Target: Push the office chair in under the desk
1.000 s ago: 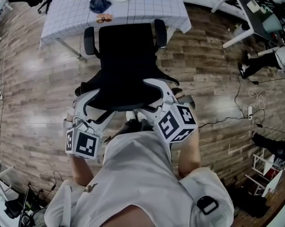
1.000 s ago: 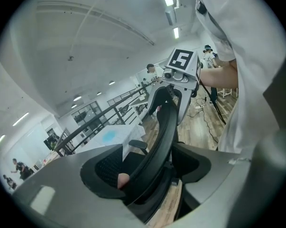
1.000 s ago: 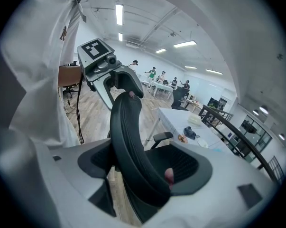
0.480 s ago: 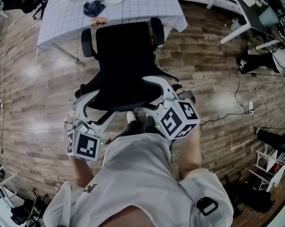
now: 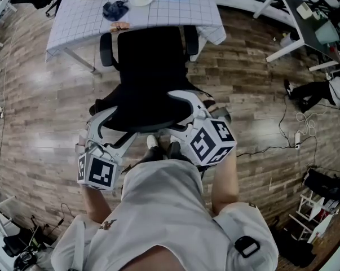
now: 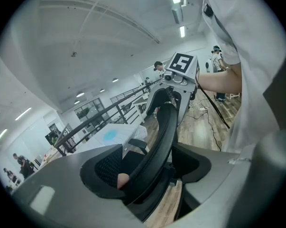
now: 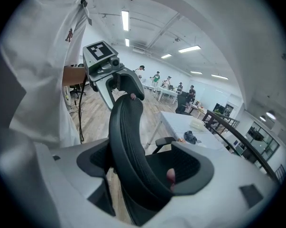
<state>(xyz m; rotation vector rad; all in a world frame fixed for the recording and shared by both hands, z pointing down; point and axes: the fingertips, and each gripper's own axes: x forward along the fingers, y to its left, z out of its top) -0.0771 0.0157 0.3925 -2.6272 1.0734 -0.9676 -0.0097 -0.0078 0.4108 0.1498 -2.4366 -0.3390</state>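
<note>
Overhead, a black office chair (image 5: 150, 61) stands on wood flooring (image 5: 254, 83), its seat front at the near edge of the desk (image 5: 79, 21), which is draped in a white checked cloth. Most of the chair is not yet under it. A person (image 5: 164, 208) stands behind, both tools at the backrest (image 5: 147, 109). The left gripper (image 6: 150, 167) has wide jaws straddling the top rim. The right gripper (image 7: 143, 165) is equally wide, its jaws just opened a little further, with the rim between them. Neither seems to squeeze it.
</note>
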